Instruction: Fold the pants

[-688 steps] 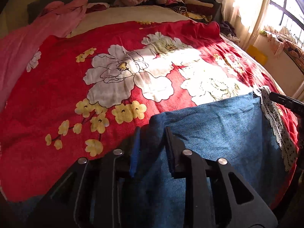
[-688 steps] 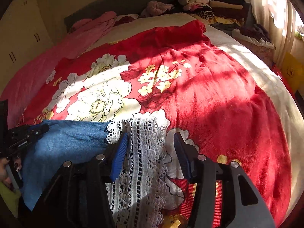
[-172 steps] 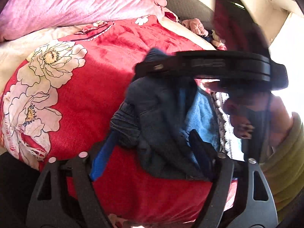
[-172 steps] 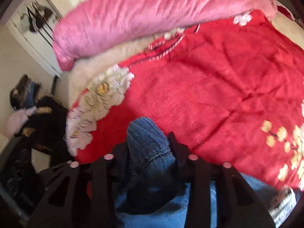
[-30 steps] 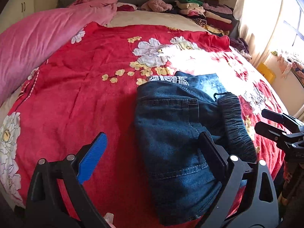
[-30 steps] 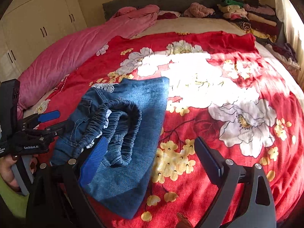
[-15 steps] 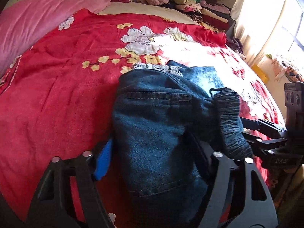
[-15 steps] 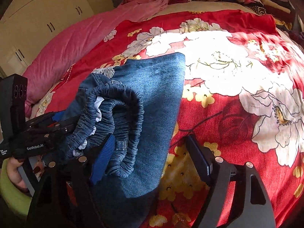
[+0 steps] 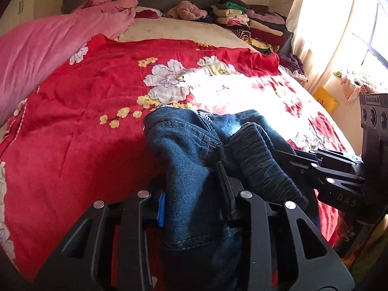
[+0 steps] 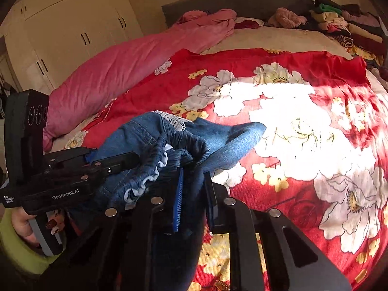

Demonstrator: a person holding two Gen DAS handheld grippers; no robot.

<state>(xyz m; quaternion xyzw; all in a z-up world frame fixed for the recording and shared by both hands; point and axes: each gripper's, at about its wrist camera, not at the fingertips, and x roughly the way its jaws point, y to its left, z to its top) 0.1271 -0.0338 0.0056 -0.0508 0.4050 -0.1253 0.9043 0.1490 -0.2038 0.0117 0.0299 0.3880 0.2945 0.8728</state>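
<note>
Now left gripper (image 9: 194,194) clenched on folded denim pants (image 9: 189,150), right gripper (image 10: 194,194) clamping their elastic waistband (image 10: 186,155).

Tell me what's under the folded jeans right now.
The red floral bedspread lies beneath the jeans, which the left gripper and right gripper both clamp. Whether the far end still touches the bedspread is hidden by the denim itself.

The bed (image 9: 184,28) has a red cover (image 9: 80,126) with big white flowers spread over it. A long pink blanket (image 10: 135,65) lies along one side. Piles of folded clothes (image 9: 249,23) sit at the far corner. The jeans (image 9: 191,150) are bunched near the front edge.
</note>
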